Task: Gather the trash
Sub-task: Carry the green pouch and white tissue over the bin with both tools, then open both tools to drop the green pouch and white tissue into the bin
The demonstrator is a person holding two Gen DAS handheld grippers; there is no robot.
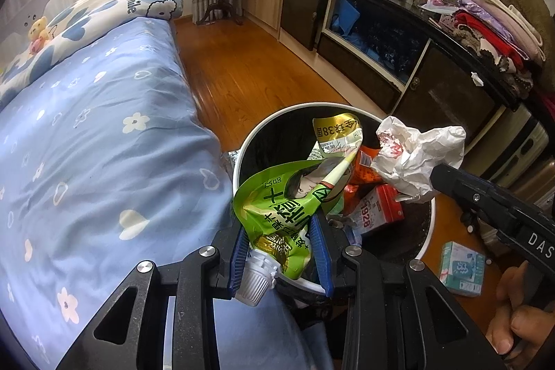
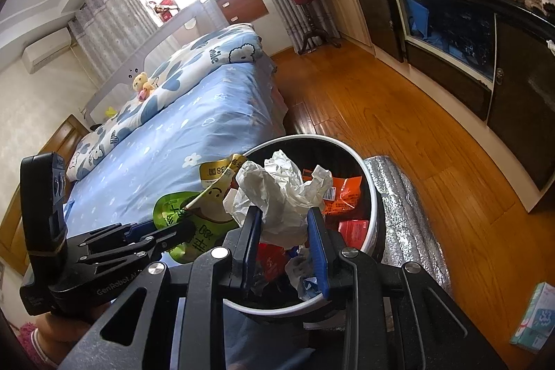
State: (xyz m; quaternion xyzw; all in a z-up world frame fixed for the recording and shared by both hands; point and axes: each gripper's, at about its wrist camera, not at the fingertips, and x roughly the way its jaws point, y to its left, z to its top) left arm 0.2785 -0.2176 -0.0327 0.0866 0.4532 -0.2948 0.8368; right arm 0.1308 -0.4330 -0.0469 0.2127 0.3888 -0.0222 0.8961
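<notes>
A white-rimmed trash bin stands on the floor beside the bed, holding orange and red wrappers. My left gripper is shut on a green spouted drink pouch, held over the bin's near rim. My right gripper is shut on a crumpled white paper wrapper, held above the bin.
A bed with a blue flowered sheet lies to the left. A dark cabinet lines the right wall. A silver foil roll lies by the bin. A teal tissue box sits on the wooden floor.
</notes>
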